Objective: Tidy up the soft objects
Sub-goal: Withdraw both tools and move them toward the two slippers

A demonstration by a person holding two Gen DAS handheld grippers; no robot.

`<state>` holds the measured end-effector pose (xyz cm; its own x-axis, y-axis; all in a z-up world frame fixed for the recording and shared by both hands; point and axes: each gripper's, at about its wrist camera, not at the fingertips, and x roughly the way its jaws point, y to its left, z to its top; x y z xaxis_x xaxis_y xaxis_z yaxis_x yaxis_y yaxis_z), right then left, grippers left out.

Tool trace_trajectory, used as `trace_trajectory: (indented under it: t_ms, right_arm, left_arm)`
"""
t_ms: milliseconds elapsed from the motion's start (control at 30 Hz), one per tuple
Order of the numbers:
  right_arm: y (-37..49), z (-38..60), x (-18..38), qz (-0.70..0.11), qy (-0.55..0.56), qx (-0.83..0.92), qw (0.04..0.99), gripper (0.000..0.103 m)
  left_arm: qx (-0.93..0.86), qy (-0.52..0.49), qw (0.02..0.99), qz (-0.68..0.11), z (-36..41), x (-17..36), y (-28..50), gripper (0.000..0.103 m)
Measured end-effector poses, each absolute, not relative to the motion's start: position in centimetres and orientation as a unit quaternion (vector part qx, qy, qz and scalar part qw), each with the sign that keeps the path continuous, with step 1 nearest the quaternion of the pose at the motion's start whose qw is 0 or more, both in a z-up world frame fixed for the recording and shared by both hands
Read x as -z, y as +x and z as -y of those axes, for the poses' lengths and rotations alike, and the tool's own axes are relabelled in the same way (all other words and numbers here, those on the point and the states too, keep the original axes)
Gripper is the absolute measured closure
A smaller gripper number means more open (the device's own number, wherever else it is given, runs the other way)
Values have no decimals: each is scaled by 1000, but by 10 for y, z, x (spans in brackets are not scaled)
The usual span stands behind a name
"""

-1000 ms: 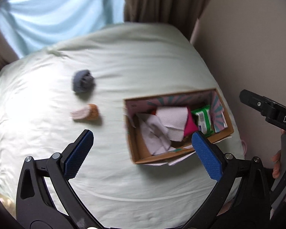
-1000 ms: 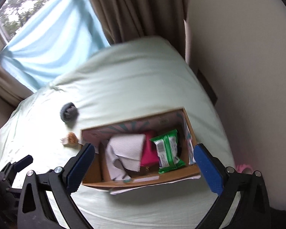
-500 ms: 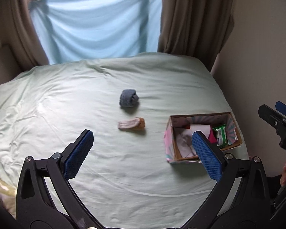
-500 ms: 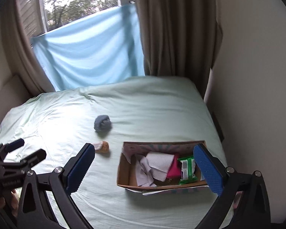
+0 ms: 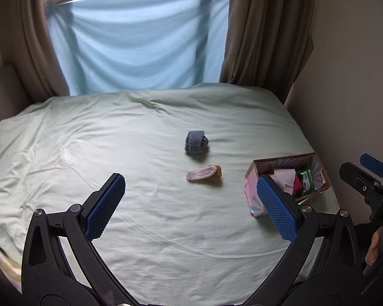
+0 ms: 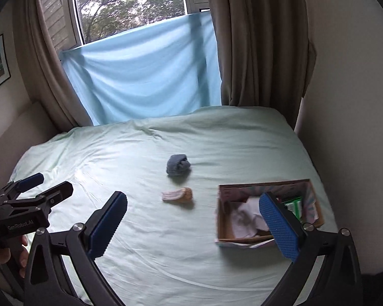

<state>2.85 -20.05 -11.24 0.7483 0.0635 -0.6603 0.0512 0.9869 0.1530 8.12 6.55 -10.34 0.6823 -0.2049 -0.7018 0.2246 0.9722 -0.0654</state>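
Observation:
A rolled blue-grey sock ball (image 5: 196, 142) and a pink and tan rolled sock (image 5: 204, 174) lie mid-bed; both show in the right wrist view, the ball (image 6: 178, 165) and the sock (image 6: 178, 195). An open cardboard box (image 5: 252, 188) at the right edge holds white cloths, a pink cloth and a green packet; it also shows in the right wrist view (image 6: 223, 219). My left gripper (image 5: 191, 205) is open and empty, held back above the near bed. My right gripper (image 6: 194, 225) is open and empty, near the box.
The pale green bed sheet (image 5: 102, 140) fills the middle. A blue cloth (image 5: 138, 43) hangs over the window with brown curtains (image 5: 265, 30) at both sides. A wall (image 5: 349, 76) runs close along the right of the bed.
Both grippers have pulled back and up from over the box. The views now take in the whole bed and window. The socks and box have not moved.

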Motion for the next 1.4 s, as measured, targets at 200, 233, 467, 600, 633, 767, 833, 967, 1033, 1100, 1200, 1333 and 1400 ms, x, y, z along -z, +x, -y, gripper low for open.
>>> trace_trajectory:
  t_ms: [200,233,467,600,633,767,833,967,1033,1100,1200,1333,1400]
  right_arm:
    - [41,163,117,-357,126,17,925,0]
    - [41,159,118,-359,134,20,924,0]
    - [61,130,135,-370,196,52,907,0]
    - [74,122,146,-380,238,65,891,0]
    - [79,121,150,-384,246,71,887,0]
    - [97,118,166,-398,259,87,876,0]
    - [108,118,178,-408,268,95,868,0]
    - [136,123,210,-426,301,113,846,0]
    - [151,126,230,-435,316,120,835,0]
    - [163,128,245,-441,323,132,827,0]
    - [184,135,272,-449,341,154,811,0]
    - [208,149,310,-453,371,190,788,0]
    - [221,155,329,-454,385,208,776,0]
  left_arm:
    - [146,21,912,-384,-97,103,110,0]
    - [151,22,910,-385,-102,105,117,0]
    - [180,31,898,-401,-123,118,157,0]
    - [193,33,891,-411,-124,128,179,0]
    - [196,33,889,-413,-124,131,185,0]
    - [201,34,883,-422,-122,144,206,0]
    - [199,36,880,-429,-120,152,218,0]
    - [195,41,874,-444,-115,171,246,0]
    - [194,47,868,-454,-111,183,261,0]
    - [194,53,863,-463,-106,196,278,0]
    - [196,67,855,-475,-93,219,305,0]
    - [200,80,842,-494,-73,253,344,0]
    - [205,84,836,-502,-61,269,362,0]
